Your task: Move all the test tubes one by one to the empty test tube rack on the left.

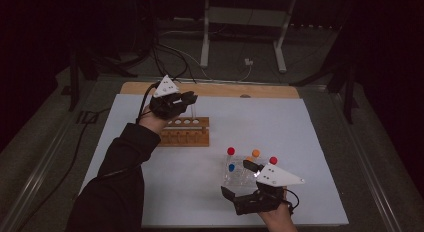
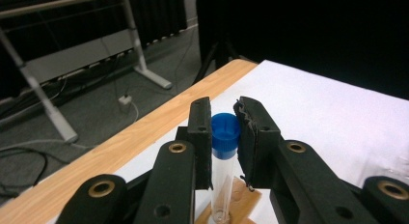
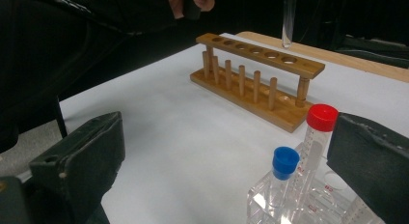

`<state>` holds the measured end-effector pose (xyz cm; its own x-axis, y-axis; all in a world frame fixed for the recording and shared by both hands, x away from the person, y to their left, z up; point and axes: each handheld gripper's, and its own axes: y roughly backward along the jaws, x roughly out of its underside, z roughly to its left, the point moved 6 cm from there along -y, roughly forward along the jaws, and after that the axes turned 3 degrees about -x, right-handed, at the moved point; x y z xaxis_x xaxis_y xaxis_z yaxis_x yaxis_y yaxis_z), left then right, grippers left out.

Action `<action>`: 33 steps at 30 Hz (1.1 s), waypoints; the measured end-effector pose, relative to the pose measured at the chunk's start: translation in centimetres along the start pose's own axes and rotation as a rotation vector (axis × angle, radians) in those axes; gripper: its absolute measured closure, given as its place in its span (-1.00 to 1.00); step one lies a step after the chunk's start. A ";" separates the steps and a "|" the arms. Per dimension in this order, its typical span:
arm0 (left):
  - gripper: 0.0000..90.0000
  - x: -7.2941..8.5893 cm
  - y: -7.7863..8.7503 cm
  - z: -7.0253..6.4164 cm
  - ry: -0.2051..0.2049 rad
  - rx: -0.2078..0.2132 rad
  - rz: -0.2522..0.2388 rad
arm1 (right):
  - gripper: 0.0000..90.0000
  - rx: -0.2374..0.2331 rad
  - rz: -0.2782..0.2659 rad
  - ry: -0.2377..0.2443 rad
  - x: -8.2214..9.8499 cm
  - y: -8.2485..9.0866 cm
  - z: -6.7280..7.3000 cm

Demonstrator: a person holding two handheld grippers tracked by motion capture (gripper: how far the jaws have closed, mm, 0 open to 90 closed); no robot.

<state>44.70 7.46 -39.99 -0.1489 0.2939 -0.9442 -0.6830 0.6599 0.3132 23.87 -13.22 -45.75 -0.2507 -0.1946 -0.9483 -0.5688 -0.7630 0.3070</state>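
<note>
White sheeting covers the table (image 1: pixel 310 122), with a strip of bare wood along the far edge and dark floor, cables and a metal frame beyond. Your left gripper (image 2: pixel 225 137) has its jaws clamped on a clear tube with a blue cap (image 2: pixel 225 132), held upright just above the right end of the wooden rack (image 1: pixel 184 131) at the far left. Your right gripper (image 1: pixel 250 184) rests at the near right with jaws wide apart and nothing between them, beside the clear plastic holder (image 1: pixel 240 174) carrying the red-, orange- and blue-capped tubes. Risk, in my judgement: the grip sits high, at the cap, so the tube can swing and its tip may catch the rack's top bar instead of entering a hole; a tilted descent could tip the light rack. Faint graduation marks show on the red-capped tube (image 3: pixel 319 132); they cannot be read.
</note>
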 end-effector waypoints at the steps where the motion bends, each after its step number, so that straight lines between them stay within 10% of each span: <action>1: 0.73 0.2 -0.1 0.1 0.005 0.000 -0.003 | -1.00 -0.001 -0.003 -0.005 0.0 0.0 0.0; 33: 0.73 7.1 -4.0 -1.1 0.005 -0.003 0.127 | -1.00 0.006 -0.017 -0.011 0.1 0.2 -0.3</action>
<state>45.56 6.11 -48.03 -0.2381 0.3718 -0.8973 -0.6605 0.6153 0.4302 23.91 -13.57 -45.81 -0.2495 -0.1754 -0.9524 -0.5776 -0.7624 0.2917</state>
